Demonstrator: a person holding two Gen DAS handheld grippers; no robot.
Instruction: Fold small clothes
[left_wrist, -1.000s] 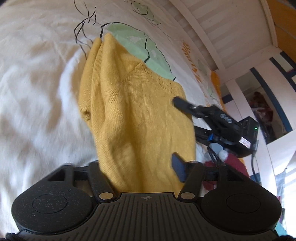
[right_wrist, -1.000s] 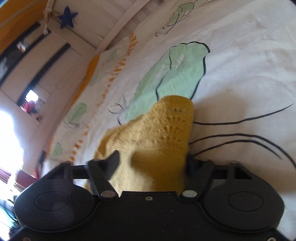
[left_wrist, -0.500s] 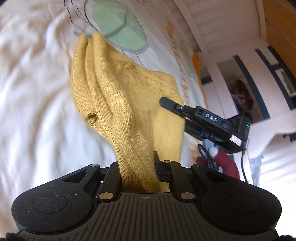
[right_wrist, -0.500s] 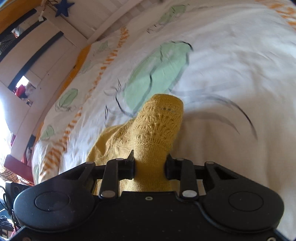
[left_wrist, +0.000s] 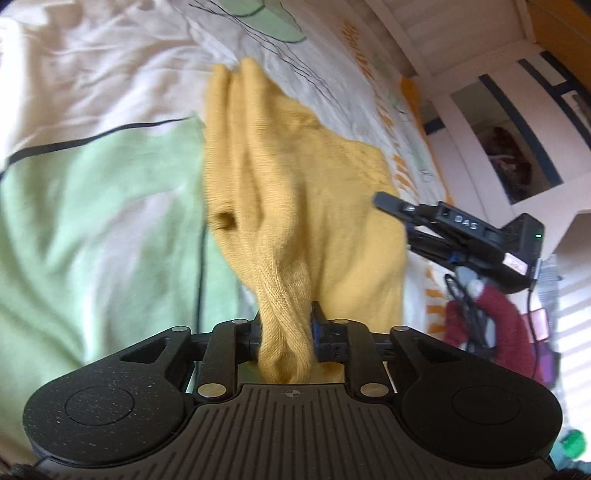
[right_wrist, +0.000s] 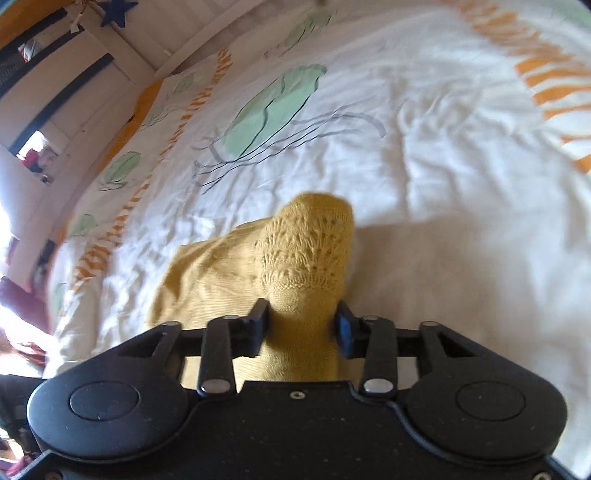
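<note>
Yellow knit garment (left_wrist: 295, 177) hangs stretched between both grippers over the bed's printed white cover (right_wrist: 443, 147), its far end trailing down toward the cover. A second ago the jaws of both grippers stood spread around loose cloth; since then both closed onto it, and in the last half second both have been opening a little again, with the fabric between them throughout. The left gripper (left_wrist: 286, 332) now pinches a bunched, twisted rope of knit, the cloth filling the narrow gap between its jaws. The right gripper (right_wrist: 303, 325) pinches a thicker roll at the lacy patterned end (right_wrist: 306, 251); its jaws stand wider, yet the knit bulges against both pads, so I judge it a loosened grip rather than a release. The cover's green patches have also slid across both views since that earlier moment, so the garment has been carried sideways over the bed.

For the task, this reads as the lift-and-carry before a fold: two points are secured and the cloth is off the cover near the jaws. The slackening is the risk, since the knit could slip out before it is laid flat. In the left view the right gripper (left_wrist: 391, 203) sits at the garment's right edge.
</note>
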